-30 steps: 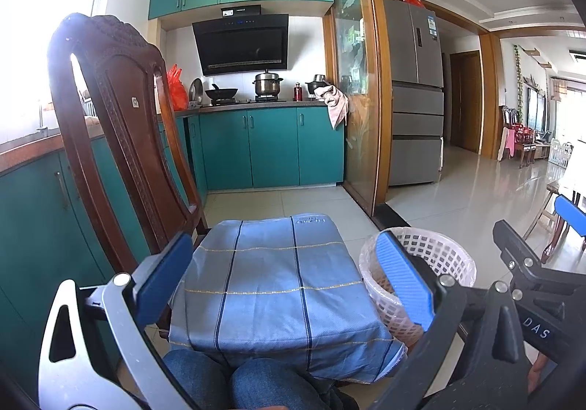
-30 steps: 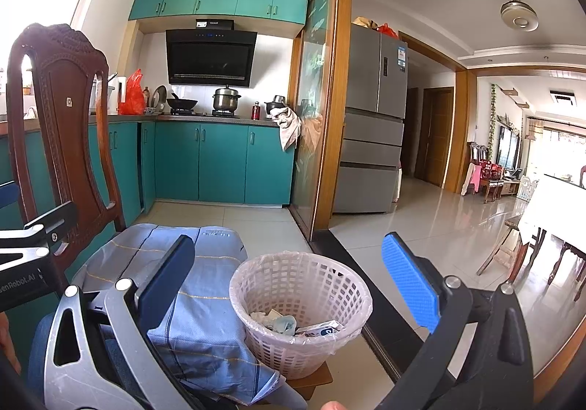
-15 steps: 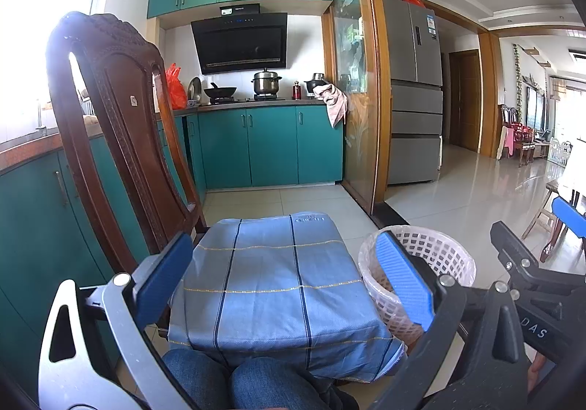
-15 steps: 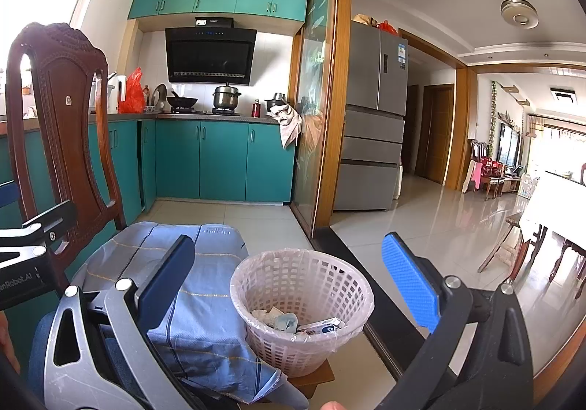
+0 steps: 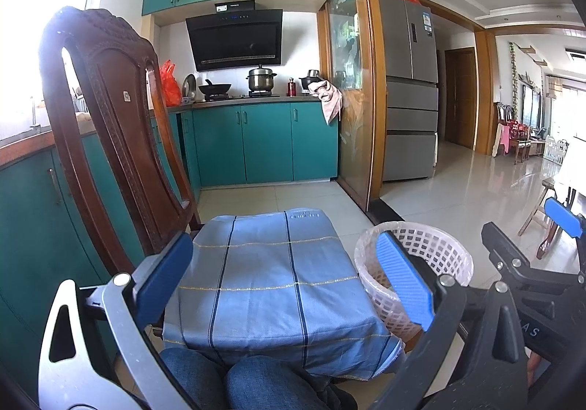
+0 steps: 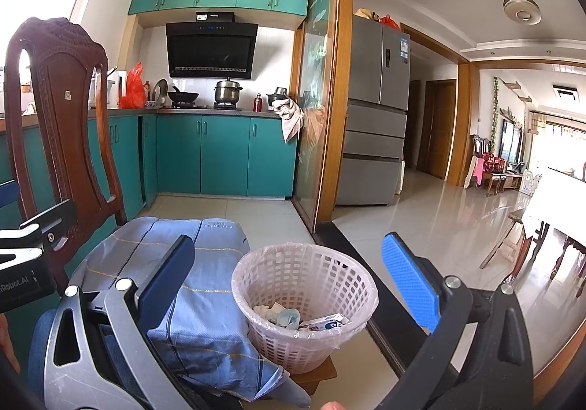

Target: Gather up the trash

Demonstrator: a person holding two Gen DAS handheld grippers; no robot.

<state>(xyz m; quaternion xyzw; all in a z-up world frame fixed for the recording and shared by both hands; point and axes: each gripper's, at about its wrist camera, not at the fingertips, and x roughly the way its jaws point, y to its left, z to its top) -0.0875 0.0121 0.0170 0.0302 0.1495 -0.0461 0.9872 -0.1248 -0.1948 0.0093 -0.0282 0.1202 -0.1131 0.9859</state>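
A white lattice trash basket (image 6: pixel 348 307) with a plastic liner stands on a low wooden stool. Crumpled paper and wrappers (image 6: pixel 293 318) lie inside it. It also shows in the left wrist view (image 5: pixel 439 256). A blue plaid cloth (image 5: pixel 267 285) covers a chair seat beside the basket. No loose trash shows on the cloth. My left gripper (image 5: pixel 285 285) is open and empty above the cloth. My right gripper (image 6: pixel 289 285) is open and empty, held just above and in front of the basket.
A carved wooden chair back (image 5: pixel 110 124) rises at the left. Teal kitchen cabinets (image 5: pixel 263 142) stand behind. A sliding glass door frame (image 6: pixel 326 99) and a grey fridge (image 6: pixel 377 110) are at the right. The tiled floor (image 6: pixel 439 219) runs toward a dining area.
Both views have shifted only slightly. The grippers stay open and empty.
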